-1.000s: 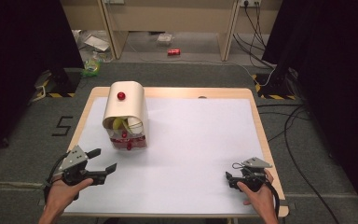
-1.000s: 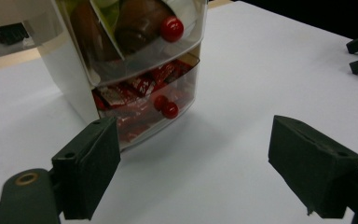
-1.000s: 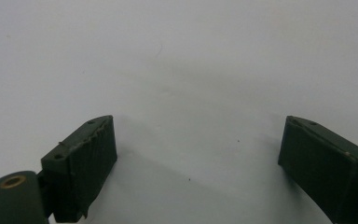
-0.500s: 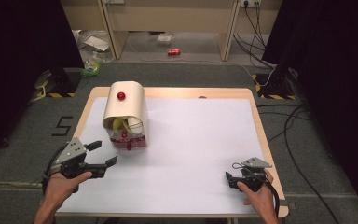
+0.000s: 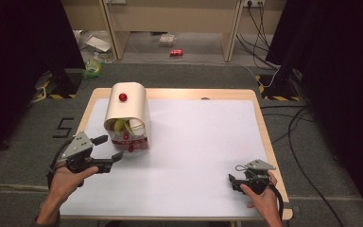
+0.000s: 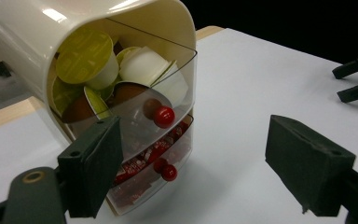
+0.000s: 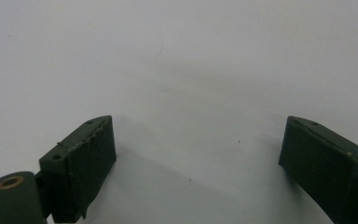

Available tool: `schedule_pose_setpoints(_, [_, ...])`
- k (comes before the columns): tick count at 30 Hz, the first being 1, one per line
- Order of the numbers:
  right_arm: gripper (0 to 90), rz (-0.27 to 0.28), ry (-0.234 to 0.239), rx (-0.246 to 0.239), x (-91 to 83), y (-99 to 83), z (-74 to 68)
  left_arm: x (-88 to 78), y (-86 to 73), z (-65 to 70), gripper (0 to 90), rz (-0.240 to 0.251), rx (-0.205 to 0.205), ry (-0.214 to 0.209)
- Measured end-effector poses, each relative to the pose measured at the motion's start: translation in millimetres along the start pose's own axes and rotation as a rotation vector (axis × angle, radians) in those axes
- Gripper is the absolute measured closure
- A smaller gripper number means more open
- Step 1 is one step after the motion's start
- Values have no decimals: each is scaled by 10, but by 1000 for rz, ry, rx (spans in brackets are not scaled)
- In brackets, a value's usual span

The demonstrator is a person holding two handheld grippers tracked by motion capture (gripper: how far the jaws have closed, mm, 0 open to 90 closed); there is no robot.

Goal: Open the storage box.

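Capsule dispenser (image 5: 126, 118) on surface (image 5: 198, 151), 2 drawers facing left hand-held gripper (image 5: 106, 151), jaws apart for knob; right hand-held gripper (image 5: 234, 182) apart, idle

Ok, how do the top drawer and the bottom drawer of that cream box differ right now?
The top drawer is tilted open and holds round capsules in green, white and brown; the bottom drawer sits further in and holds flat red packets. The top drawer is deeper than the bottom drawer. Both are clear plastic with a red knob.
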State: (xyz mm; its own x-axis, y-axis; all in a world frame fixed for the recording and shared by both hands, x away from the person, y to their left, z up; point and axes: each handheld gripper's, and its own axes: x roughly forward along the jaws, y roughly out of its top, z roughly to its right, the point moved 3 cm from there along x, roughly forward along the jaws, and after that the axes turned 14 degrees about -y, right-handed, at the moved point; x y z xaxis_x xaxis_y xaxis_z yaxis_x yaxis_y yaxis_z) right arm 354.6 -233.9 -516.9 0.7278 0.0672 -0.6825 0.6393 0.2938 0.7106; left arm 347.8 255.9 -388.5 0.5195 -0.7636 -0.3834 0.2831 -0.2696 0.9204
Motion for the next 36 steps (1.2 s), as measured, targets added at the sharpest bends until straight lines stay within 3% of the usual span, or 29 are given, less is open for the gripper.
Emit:
schedule_pose_setpoints(15, [105, 1, 1, -2, 2, 1, 1, 179, 151, -121, 194, -6, 34, 9])
schedule_pose_setpoints(24, [104, 1, 1, -3, 3, 1, 0, 270, 205, -170, 200, -14, 32, 5])
schedule_pose_setpoints(36, [102, 1, 2, -3, 3, 1, 1, 373, 221, -289, 348, -40, 27, -12])
